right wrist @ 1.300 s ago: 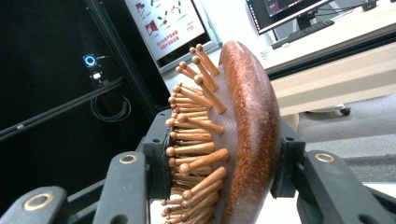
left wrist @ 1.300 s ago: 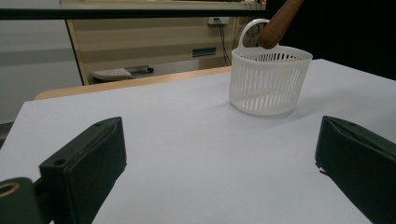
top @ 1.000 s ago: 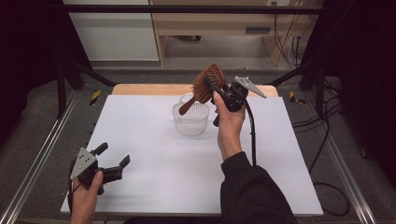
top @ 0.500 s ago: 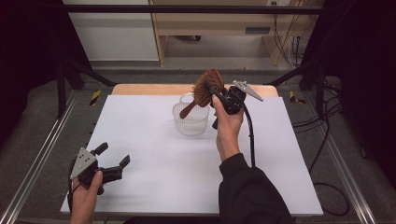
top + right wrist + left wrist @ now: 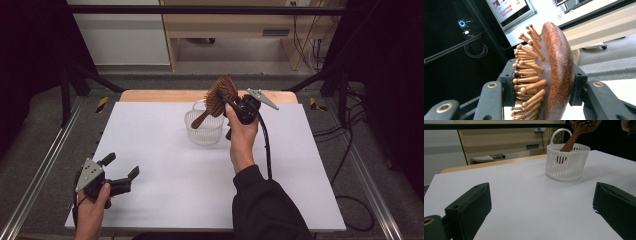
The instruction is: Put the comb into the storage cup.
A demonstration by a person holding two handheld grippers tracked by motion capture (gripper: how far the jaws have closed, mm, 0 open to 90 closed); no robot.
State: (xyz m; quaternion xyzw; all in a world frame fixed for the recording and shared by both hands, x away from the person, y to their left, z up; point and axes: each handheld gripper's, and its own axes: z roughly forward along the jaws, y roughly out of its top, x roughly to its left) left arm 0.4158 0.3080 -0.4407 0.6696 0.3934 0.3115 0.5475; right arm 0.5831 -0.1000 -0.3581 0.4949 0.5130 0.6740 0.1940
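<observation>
Hairbrush [image 5: 218,97], wooden and peg-bristled, sits lower than it did a second ago: its head has dropped a little and its handle tip now reaches down into the white slatted basket [image 5: 204,131] near the far middle of the table [image 5: 165,170]. The change is small, but it suggests the brush is being lowered handle-first into the basket, and that release is likely the step ahead. The right gripper [image 5: 229,103] is closed on the oval head, one jaw pressed against the bristle side and the other against the smooth wooden back, as the right gripper view shows plainly on the hairbrush [image 5: 549,75]. The long axis runs on a slant, head up and toward the far right, handle down and toward the near left, bristles facing left of the grip. In the left gripper view the handle crosses the basket [image 5: 567,161] rim at an angle and leans against it. The left gripper [image 5: 116,173] rests low at the near left corner, jaws spread wide and holding nothing, well apart from the basket.
</observation>
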